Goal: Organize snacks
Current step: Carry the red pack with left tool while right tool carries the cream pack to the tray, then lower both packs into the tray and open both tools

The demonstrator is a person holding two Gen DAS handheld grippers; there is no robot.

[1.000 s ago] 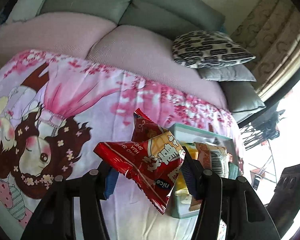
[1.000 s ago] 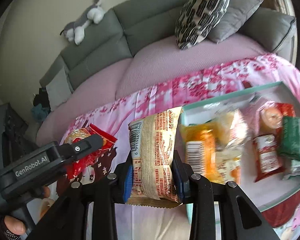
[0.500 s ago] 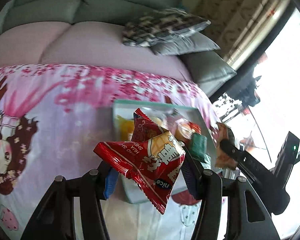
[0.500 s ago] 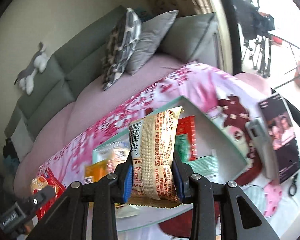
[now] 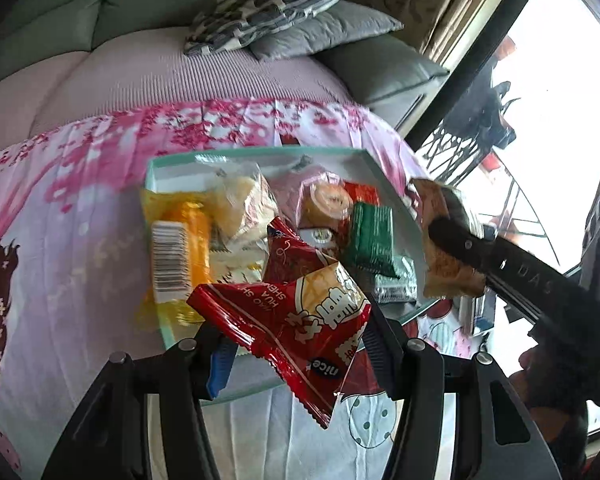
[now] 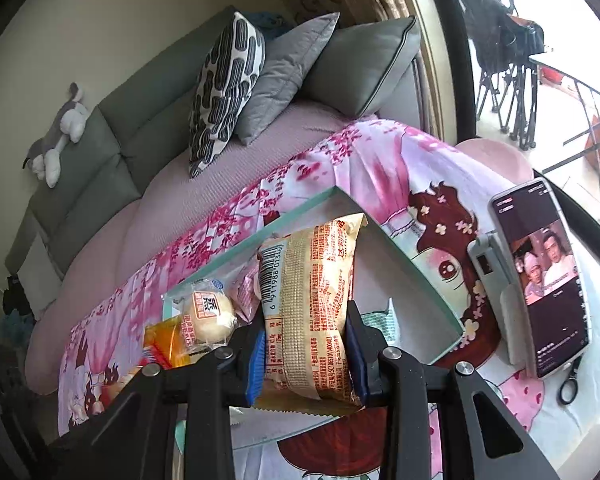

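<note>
Left claw [image 5: 296,344] clamped on red snack packet [image 5: 300,320], right claw [image 6: 306,344] clamped on beige snack packet [image 6: 312,304], both above teal tray [image 5: 256,152]

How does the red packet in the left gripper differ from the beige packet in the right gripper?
The red packet is glossy and lies slanted and crumpled; the beige packet is pale, with a barcode, and stands upright and flat. Each is clamped in a gripper above the tray.
</note>
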